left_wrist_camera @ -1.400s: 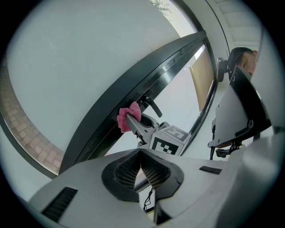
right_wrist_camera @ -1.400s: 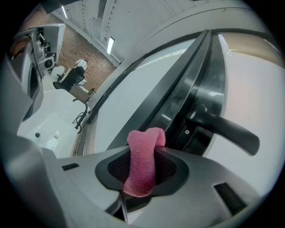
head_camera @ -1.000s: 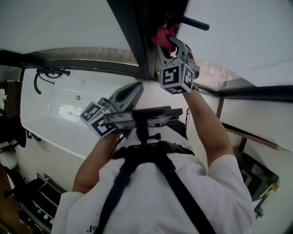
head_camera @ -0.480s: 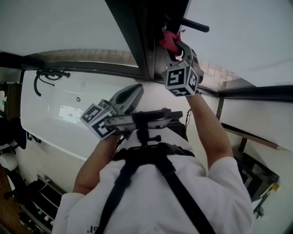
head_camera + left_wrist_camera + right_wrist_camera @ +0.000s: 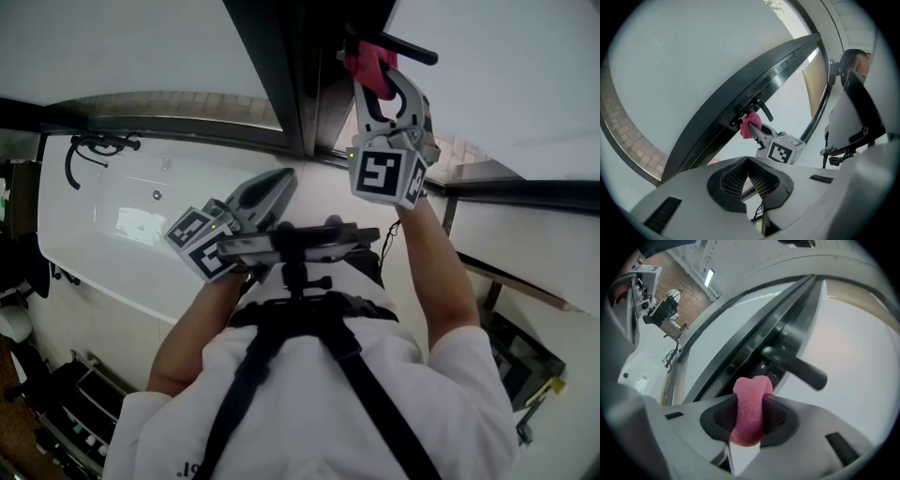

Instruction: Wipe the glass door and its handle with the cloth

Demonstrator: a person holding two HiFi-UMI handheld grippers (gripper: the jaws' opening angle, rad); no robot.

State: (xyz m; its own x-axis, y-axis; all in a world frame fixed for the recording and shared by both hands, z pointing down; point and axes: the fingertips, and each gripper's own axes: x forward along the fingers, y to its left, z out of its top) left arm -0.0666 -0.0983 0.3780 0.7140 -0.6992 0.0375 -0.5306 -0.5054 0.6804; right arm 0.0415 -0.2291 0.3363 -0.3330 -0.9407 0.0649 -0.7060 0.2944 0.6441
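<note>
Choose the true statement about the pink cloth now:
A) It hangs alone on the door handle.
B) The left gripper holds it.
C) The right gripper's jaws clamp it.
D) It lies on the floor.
C: in the right gripper view the pink cloth is pinched between the jaws of the right gripper, just short of the black door handle.

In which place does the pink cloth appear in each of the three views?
Head view: cloth at top, right of centre, just below the black door handle.
Left gripper view: cloth near centre, beside the handle.
Right gripper view: cloth at bottom centre, clamped between the jaws.
Shared landmark: the door handle.
</note>
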